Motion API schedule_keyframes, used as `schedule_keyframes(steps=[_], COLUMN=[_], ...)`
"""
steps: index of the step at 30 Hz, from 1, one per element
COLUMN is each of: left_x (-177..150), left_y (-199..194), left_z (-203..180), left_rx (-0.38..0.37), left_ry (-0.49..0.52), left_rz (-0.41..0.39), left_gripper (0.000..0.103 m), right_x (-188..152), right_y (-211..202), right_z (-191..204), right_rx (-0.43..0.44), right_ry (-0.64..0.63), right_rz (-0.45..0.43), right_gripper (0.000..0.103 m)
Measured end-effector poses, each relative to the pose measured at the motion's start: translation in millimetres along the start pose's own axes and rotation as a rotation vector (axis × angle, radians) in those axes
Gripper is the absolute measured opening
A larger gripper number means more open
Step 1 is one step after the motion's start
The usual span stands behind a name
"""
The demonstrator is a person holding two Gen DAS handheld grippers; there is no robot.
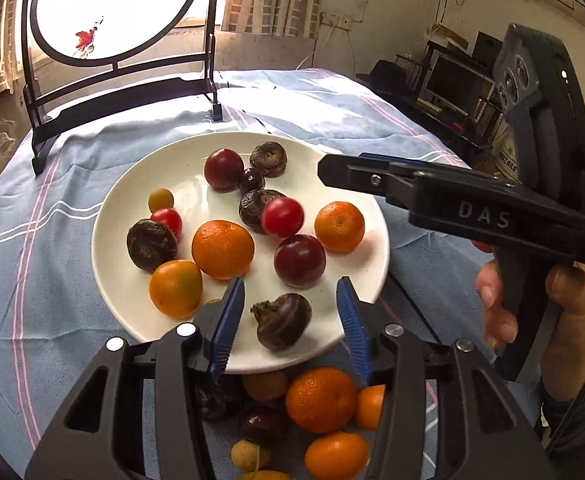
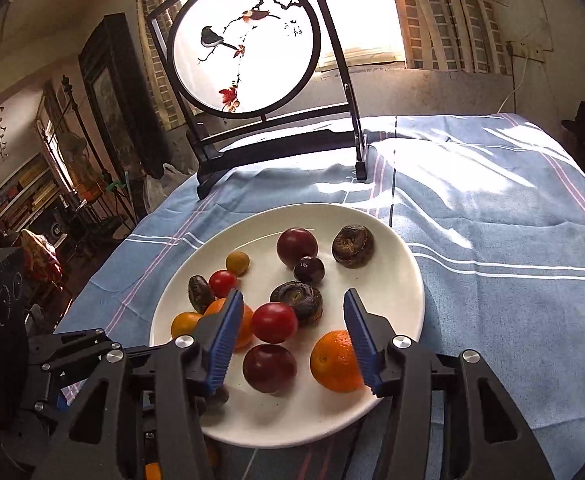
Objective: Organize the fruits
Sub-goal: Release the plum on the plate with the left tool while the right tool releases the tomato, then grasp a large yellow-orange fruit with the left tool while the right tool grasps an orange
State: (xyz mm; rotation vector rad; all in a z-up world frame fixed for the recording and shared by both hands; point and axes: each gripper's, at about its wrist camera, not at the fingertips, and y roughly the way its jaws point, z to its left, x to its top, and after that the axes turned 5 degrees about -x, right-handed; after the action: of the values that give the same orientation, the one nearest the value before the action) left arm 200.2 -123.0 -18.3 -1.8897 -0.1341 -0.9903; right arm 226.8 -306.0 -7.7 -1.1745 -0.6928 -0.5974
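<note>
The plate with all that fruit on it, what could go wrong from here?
1. The white plate is crowded: closing the left tool on the dark water chestnut near the rim could roll it off.
2. The right tool straddles a red tomato and may bump the orange mandarin.
3. Both tools work close together and might collide.
</note>
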Motion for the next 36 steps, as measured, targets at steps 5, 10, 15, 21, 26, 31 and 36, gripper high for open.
schedule_keyframes(steps=[5,10,15,21,26,31,36], left_x=[-31,-81,-114,-116,-114,-119,-126], left_y=[-46,-78,-71,-49,-35,-59,-83], left_z=[-9,-20,-15,-5,-4,-1,-4], left_rx=[0.015,0.048,0.105,0.141,0.117,0.094,0.066], left_ry=[0.044,0.109,0.093,0.051,0.053,0.019,0.016], left_rz=[-0.061,-0.04,0.03,0.06,0.108,0.016,-0.018], left_gripper=[0.061,0.064,0.064,0.058,0.038,0.038,0.038], right_x=[-32,-84,-107,-117,-122,-125,-122], right_y=[-37,-66,-77,-78,-79,-74,-59], right_z=[1,0,1,12,23,44,62], right_rx=[0.024,0.03,0.051,0.008,0.023,0.059,0.028], right_ry=[0.019,0.039,0.031,-0.013,-0.056,-0.135,-0.191], right_rz=[-0.015,0.0,0.027,0.035,0.056,0.097,0.139], right_gripper=[0.053,0.056,0.057,0.057,0.057,0.057,0.055])
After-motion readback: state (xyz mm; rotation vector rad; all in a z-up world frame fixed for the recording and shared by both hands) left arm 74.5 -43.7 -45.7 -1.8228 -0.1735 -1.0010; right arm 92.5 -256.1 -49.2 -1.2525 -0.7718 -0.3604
